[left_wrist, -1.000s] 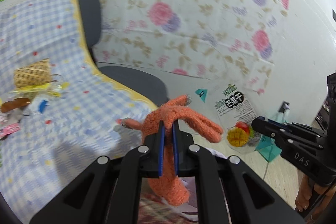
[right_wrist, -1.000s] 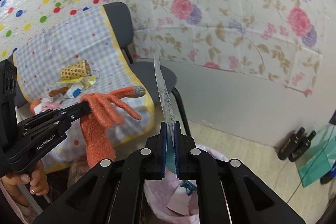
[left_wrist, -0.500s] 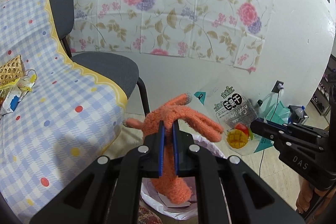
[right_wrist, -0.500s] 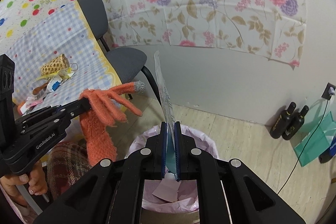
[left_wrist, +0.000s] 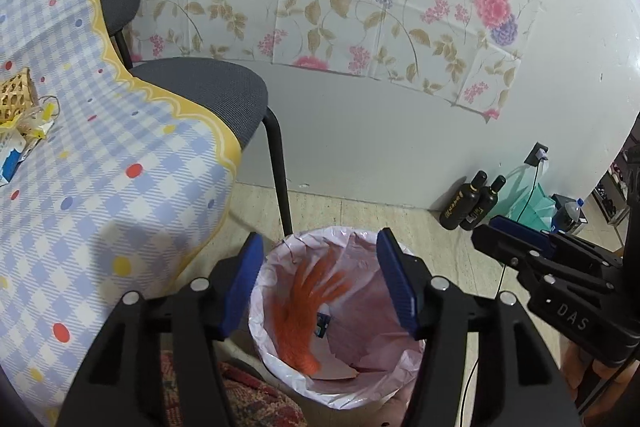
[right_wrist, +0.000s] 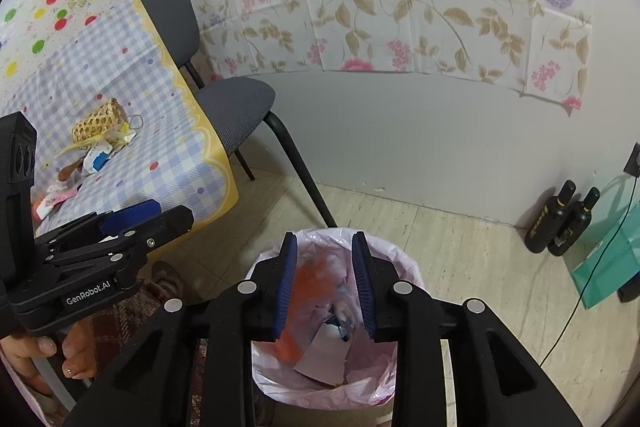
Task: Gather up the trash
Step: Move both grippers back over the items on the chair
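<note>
Floral-papered wall and bare floor leave open room beyond the bag-lined bin (left_wrist: 336, 383), which sits directly under both tongs, left tongs (left_wrist: 320, 287) and right tongs (right_wrist: 325, 285) now spreading empty, the orange glove (left_wrist: 308, 311) and packet (right_wrist: 344, 319) released from their earlier pinch into it.

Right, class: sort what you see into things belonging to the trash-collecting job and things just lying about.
Job:
- pink-lined round waste bin
- orange knitted glove inside it
- wrappers beside woven basket
- left gripper, right gripper, jaws opening

Lying about:
- grey chair
- two black bottles
</note>
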`<state>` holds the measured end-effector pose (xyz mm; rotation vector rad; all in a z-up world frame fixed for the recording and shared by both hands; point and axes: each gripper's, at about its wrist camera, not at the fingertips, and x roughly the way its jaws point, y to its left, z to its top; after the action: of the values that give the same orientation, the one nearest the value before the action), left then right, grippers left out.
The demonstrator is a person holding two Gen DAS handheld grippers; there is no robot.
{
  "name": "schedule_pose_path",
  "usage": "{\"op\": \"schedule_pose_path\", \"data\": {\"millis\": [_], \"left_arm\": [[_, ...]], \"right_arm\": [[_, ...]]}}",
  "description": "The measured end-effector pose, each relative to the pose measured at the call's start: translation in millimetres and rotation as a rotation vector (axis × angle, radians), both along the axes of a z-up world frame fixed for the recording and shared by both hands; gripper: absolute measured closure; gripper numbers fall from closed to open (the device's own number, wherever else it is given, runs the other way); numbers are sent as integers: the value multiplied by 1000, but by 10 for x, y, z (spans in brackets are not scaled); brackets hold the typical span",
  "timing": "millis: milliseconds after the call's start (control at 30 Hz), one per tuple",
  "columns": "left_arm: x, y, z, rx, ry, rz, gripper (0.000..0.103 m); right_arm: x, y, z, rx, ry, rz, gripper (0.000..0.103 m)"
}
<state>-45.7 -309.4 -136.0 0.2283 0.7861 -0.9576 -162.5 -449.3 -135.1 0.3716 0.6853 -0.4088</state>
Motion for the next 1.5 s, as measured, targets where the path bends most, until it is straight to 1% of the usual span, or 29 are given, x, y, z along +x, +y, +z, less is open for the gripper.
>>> {"op": "schedule_pose_path", "data": {"millis": [200, 333, 500, 633, 933, 1167, 1400, 1467, 1500], "left_arm": [[52, 190, 134, -25, -41, 52, 46], [123, 336, 261, -37, -71, 102, 46], [247, 618, 456, -61, -110, 183, 46], [368, 894, 595, -73, -134, 258, 46], [740, 1507, 756, -87, -146, 424, 46], [1047, 2030, 921, -72, -166, 558, 46], [1299, 2441, 985, -53, -165, 652, 46], [1369, 2559, 1013, -53, -169, 682, 46], [1412, 2620, 1029, -53, -172, 698, 46]], "right_arm": [[9, 58, 140, -33, -24, 14, 72], [111, 157, 207, -41, -30, 50, 72], [284, 346, 341, -56, -51, 107, 72], [496, 490, 470, -68, -72, 163, 72], [1043, 900, 666, -94, -98, 291, 72], [1523, 1271, 879, -114, -129, 390, 72], [1967, 1557, 999, -113, -135, 468, 71], [2081, 1635, 1018, -116, -132, 489, 69], [2132, 1676, 1027, -120, -132, 498, 64]]}}
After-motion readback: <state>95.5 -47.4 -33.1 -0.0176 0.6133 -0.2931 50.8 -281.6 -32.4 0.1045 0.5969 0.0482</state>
